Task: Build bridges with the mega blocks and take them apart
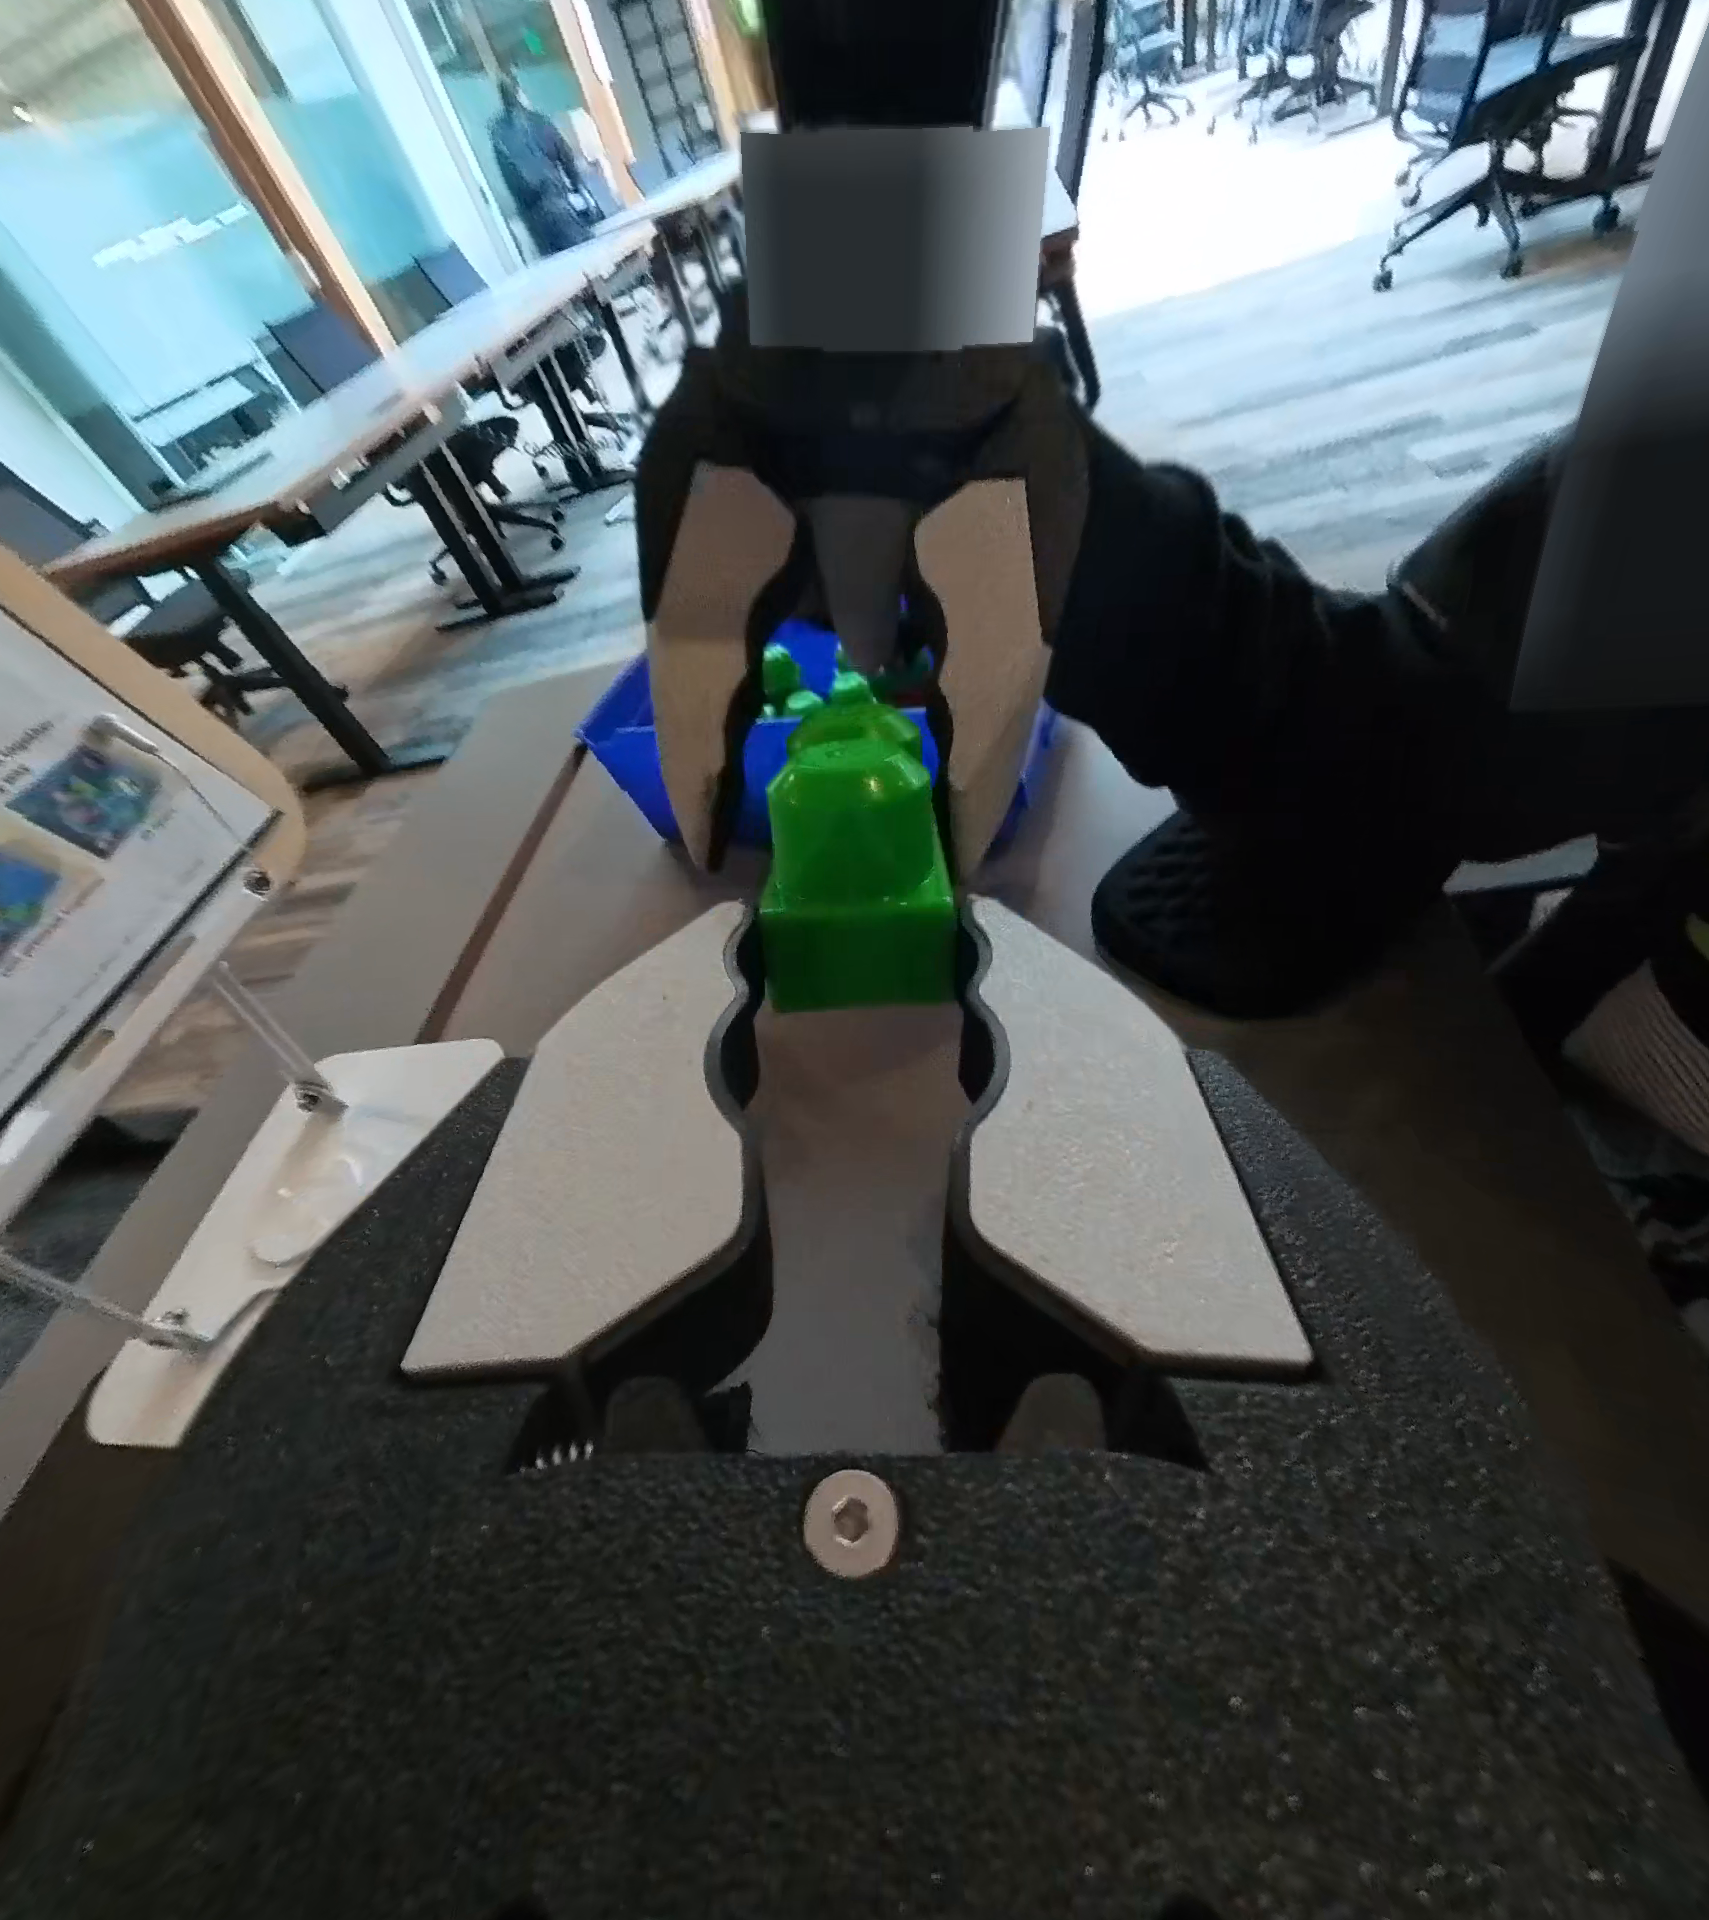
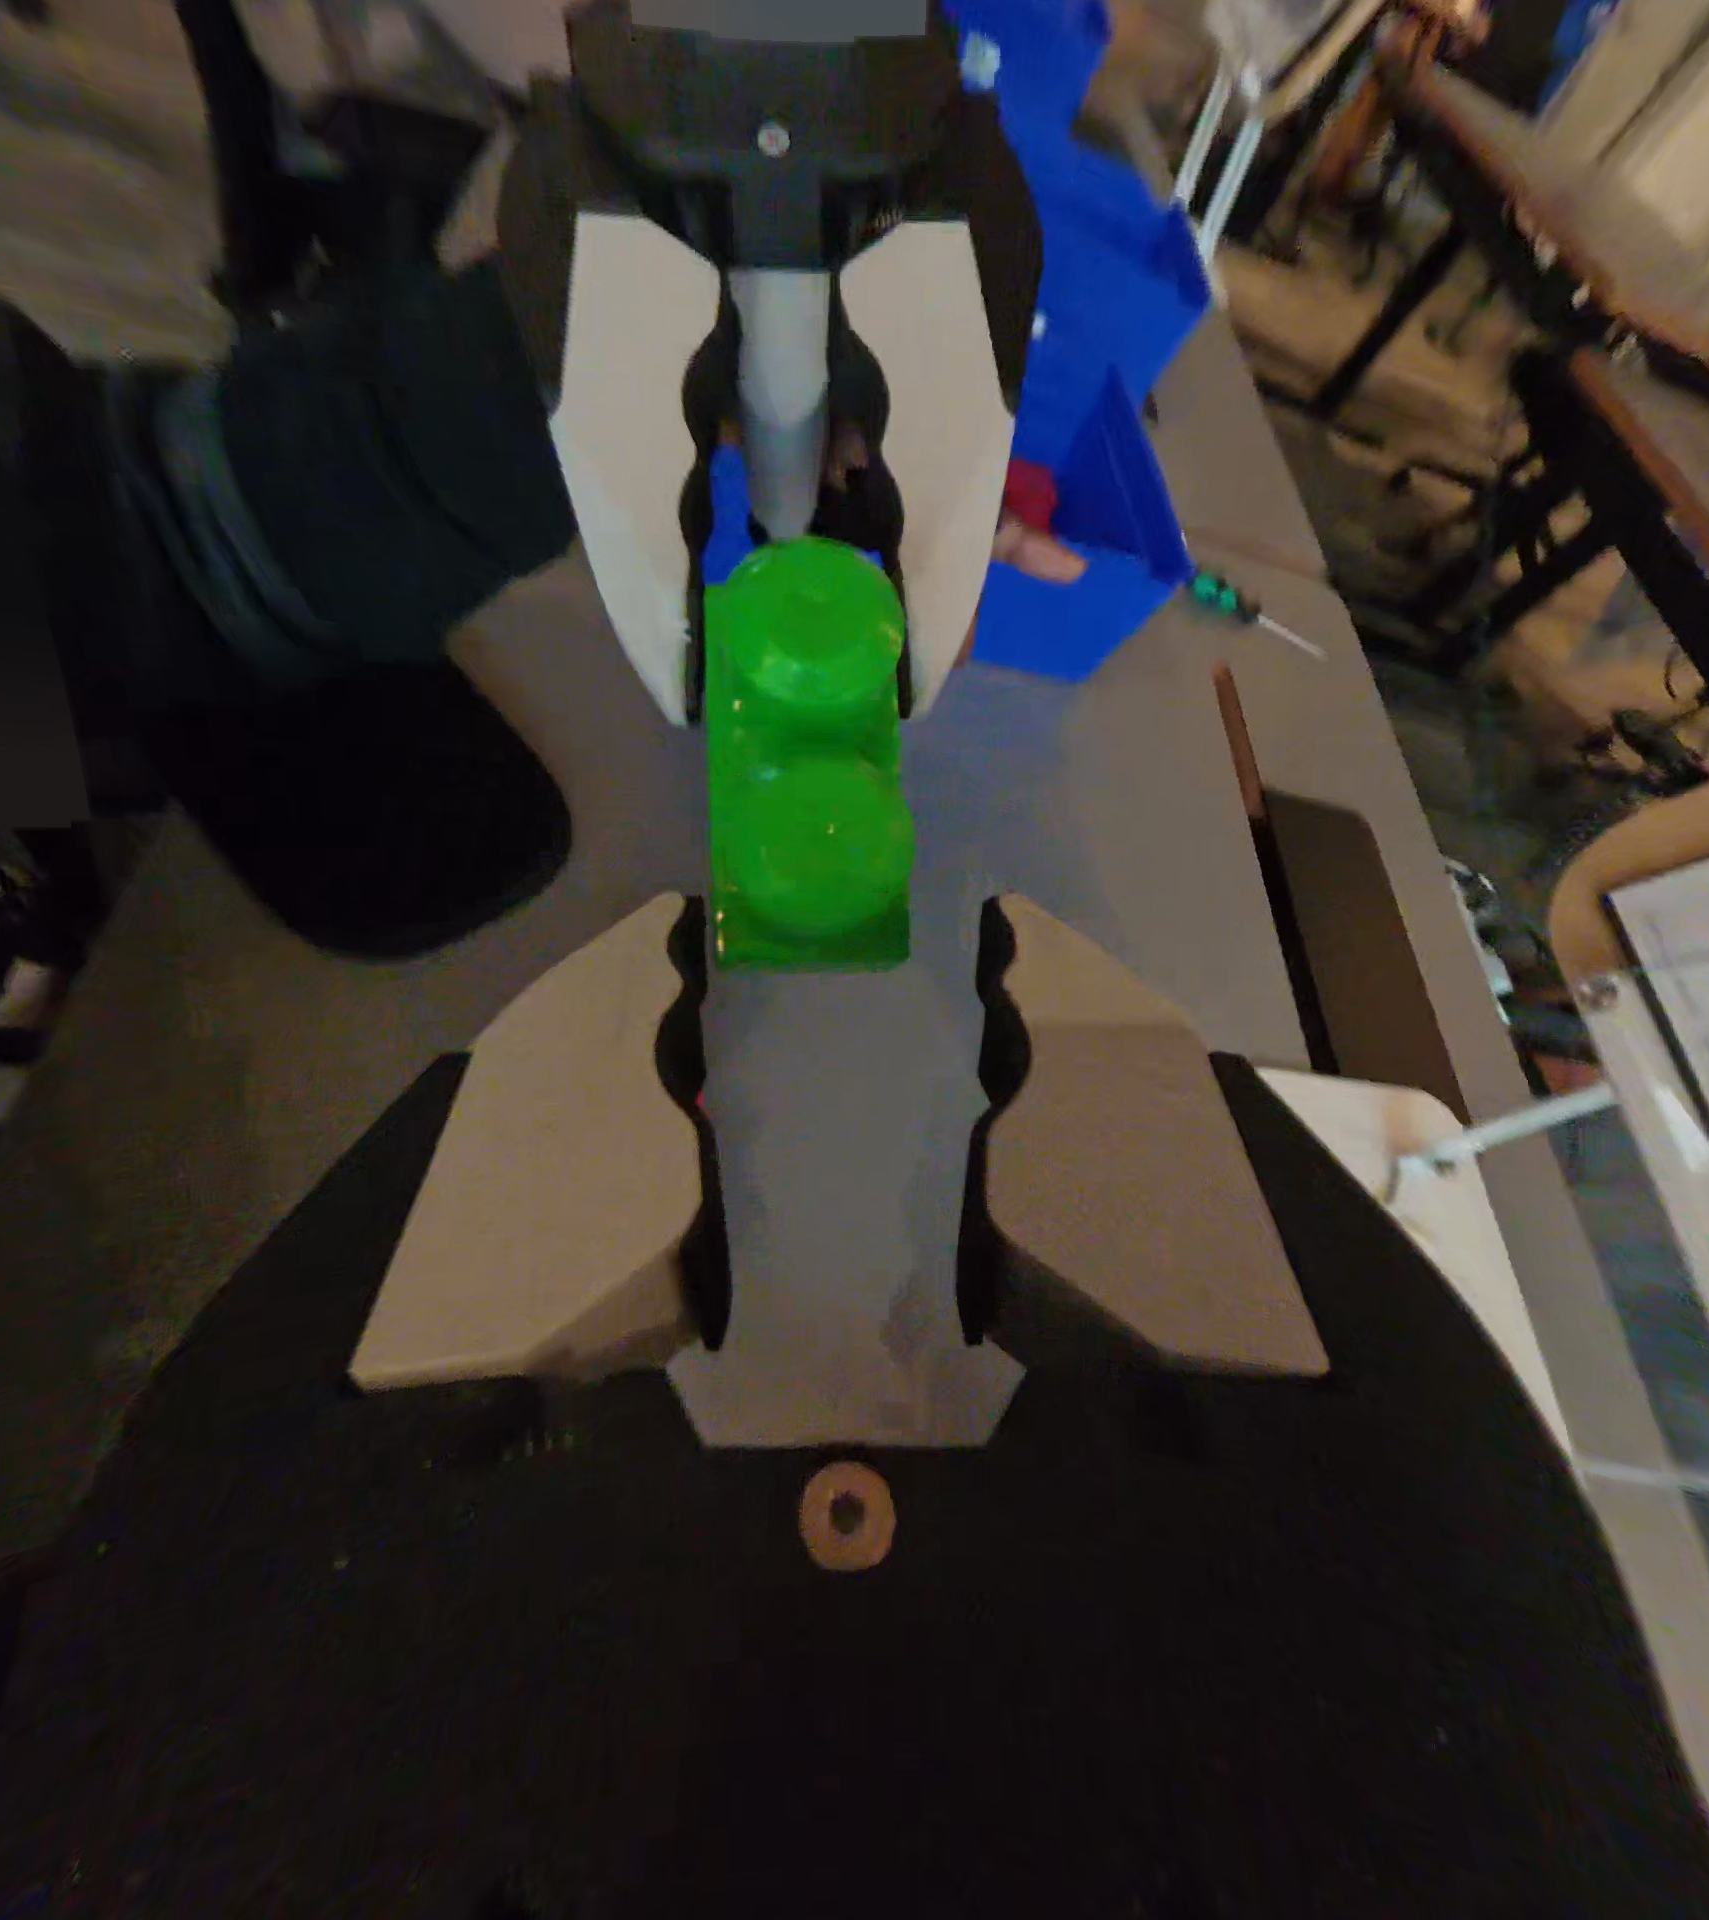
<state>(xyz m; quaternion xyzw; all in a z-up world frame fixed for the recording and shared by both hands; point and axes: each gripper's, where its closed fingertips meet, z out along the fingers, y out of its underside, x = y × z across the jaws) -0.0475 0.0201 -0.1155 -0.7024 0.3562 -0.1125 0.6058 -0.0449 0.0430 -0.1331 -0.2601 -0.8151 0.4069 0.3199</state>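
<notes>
A green mega block [image 1: 860,894] with two studs sits between two tools that face each other over the grey surface [image 1: 1276,1091]. In the left wrist view the left tool [image 1: 858,940] has its fingertips pressed against both sides of the block's near end, gripping it. The right tool [image 1: 834,821] comes in from the far side with its tips around the block's far end. In the right wrist view the right tool [image 2: 837,925] stands partly open: its left fingertip is just beside the block [image 2: 806,769], while its right fingertip is clearly apart from it. The left tool [image 2: 798,665] there clamps the block's far end. A blue bin [image 1: 626,753] holding more blocks lies on the surface behind the right tool, and a framed instruction sheet [image 1: 29,862] stands at the left.
</notes>
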